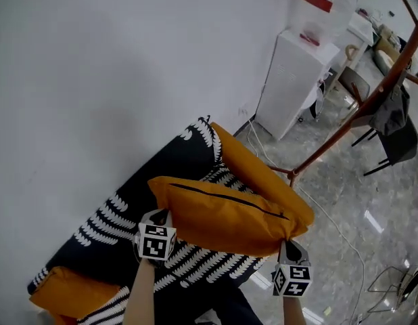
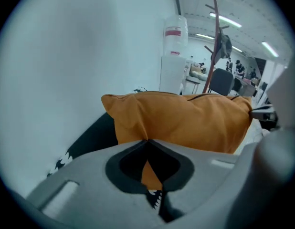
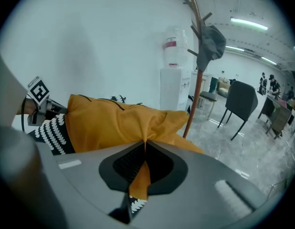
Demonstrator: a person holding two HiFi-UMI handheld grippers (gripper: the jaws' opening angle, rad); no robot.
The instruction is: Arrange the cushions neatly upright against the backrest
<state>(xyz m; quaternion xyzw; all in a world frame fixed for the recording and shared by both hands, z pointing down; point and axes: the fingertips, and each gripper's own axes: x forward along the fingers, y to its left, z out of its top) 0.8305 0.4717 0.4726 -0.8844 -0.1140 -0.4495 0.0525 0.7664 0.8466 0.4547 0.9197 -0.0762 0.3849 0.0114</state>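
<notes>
Two grippers carry one orange cushion (image 1: 222,215) between them, in the air above the dark fern-patterned sofa (image 1: 138,188); the left gripper (image 1: 165,217) has its jaws pressed together on a small fold of fabric at the cushion's near left corner, and the right gripper (image 1: 288,241) pinches the near right corner in the same way. Each grip has only a little cloth in it, so I judge that a quick swing could pull a corner free; it is better to move both hands together and at the same height, so that the cushion does not twist. A second orange cushion (image 1: 263,171) lies at the far right end of the sofa, just behind the held one, and a third orange cushion (image 1: 67,293) lies at the near left end; the free place seems to be between them. The backrest appears to run along the white wall (image 1: 94,80), though I cannot see it clearly; the cushion should be set down on its long edge, leaned against that side, and released only when it rests.
</notes>
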